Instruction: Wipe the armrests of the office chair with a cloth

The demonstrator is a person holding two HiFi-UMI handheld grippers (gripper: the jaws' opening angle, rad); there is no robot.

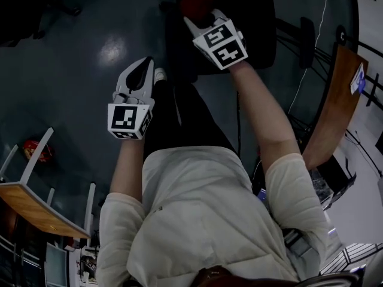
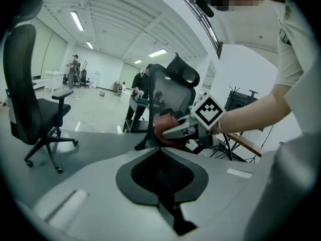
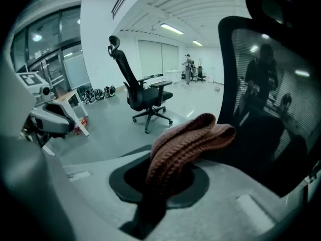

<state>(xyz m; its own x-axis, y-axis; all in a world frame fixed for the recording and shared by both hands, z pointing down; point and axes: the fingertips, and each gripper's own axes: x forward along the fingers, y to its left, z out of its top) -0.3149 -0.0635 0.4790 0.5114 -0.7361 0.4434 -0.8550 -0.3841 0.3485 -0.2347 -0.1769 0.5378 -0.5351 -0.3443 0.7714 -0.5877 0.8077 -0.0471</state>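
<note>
A reddish-brown knitted cloth [image 3: 188, 142] hangs folded out of my right gripper [image 3: 165, 177], which is shut on it. In the head view that gripper [image 1: 194, 21] holds the cloth [image 1: 197, 2] against the black office chair [image 1: 245, 23]. The chair's mesh back [image 3: 266, 109] fills the right of the right gripper view. From the left gripper view, the cloth [image 2: 165, 129] sits low in front of the chair's back [image 2: 170, 97]. My left gripper [image 1: 145, 63] is shut and empty [image 2: 160, 152], left of the chair and apart from it. I cannot make out the armrests clearly.
A wooden table [image 1: 335, 106] stands right of the chair, with cables beside it. A wooden-topped white frame [image 1: 36, 208] and a red object [image 1: 33, 150] are at lower left. A second office chair [image 2: 30, 99] stands on open floor [image 1: 90, 46]. People [image 2: 75, 64] stand far off.
</note>
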